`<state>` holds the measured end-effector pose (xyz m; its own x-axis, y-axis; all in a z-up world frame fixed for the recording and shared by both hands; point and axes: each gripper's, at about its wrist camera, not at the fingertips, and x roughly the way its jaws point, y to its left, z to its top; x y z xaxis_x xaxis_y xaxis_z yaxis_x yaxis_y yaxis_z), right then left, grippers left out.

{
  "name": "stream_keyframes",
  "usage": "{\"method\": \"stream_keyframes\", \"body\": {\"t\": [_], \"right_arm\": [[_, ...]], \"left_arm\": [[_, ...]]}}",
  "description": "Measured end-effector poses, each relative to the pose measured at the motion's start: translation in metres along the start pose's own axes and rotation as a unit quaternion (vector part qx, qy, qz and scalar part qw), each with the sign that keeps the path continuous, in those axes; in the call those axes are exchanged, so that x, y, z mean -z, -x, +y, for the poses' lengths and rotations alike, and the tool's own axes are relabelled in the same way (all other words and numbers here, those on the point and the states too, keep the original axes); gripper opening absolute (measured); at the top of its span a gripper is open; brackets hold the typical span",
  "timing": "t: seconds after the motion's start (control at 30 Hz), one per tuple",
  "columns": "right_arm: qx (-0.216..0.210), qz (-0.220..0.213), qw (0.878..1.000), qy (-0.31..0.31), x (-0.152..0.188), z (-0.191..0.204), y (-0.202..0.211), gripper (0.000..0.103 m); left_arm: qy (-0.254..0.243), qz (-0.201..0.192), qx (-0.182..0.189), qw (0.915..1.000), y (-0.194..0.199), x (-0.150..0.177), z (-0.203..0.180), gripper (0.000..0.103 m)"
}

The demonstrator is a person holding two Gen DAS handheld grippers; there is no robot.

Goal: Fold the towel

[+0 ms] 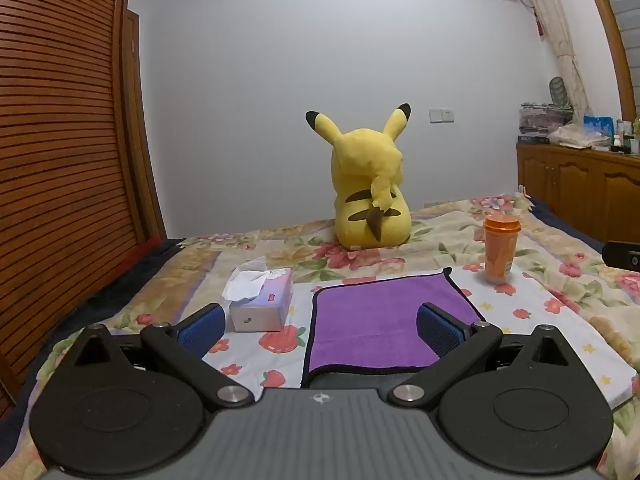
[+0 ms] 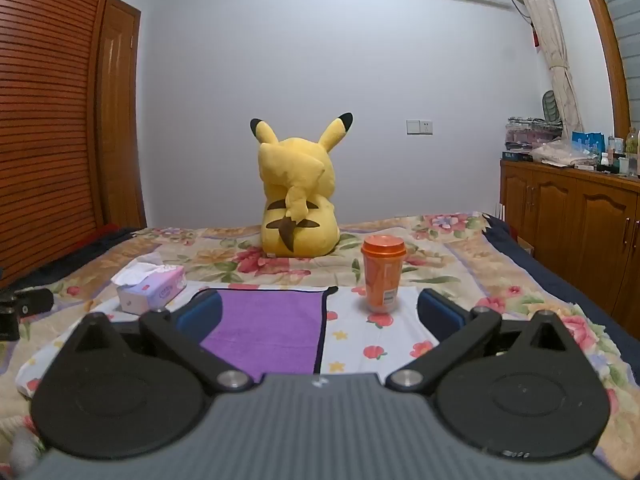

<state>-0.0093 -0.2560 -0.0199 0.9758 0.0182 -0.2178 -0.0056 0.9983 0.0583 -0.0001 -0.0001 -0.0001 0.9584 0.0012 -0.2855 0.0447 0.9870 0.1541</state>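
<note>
A purple towel (image 1: 384, 320) with dark trim lies flat on a floral bed (image 1: 560, 312), low in the centre of the left wrist view and lower left of centre in the right wrist view. The left gripper (image 1: 320, 326) and right gripper (image 2: 320, 314) hover above it, jaws spread wide and grasping nothing. A tissue box (image 1: 262, 300) sits left of the towel, an orange cup (image 2: 383, 276) right, a yellow plush toy (image 1: 370, 188) behind.

Purple towel (image 1: 384, 320): plush matt cloth, dark stitched edging. Bedspread (image 1: 560, 280): soft printed fabric. Plush toy (image 1: 370, 184): fuzzy yellow. Orange cup (image 2: 383, 276): glossy plastic. Tissue box (image 1: 262, 304): smooth card w/ crinkled paper. Wardrobe (image 1: 60, 140): slatted varnished wood. Left gripper (image 1: 320, 324), right gripper (image 2: 320, 312): matt black plastic, ribbed blue pads, metal pins.
</note>
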Motion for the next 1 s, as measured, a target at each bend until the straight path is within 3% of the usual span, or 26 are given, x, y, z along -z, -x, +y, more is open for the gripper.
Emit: {"method": "stream_keyframes", "body": {"t": [1.0], "right_arm": [[0.0, 0.001, 1.0, -0.001, 0.0004, -0.0006, -0.0012, 0.103]], "left_arm": [[0.005, 0.005, 0.002, 1.0, -0.0002, -0.0004, 0.0003, 0.103]]}}
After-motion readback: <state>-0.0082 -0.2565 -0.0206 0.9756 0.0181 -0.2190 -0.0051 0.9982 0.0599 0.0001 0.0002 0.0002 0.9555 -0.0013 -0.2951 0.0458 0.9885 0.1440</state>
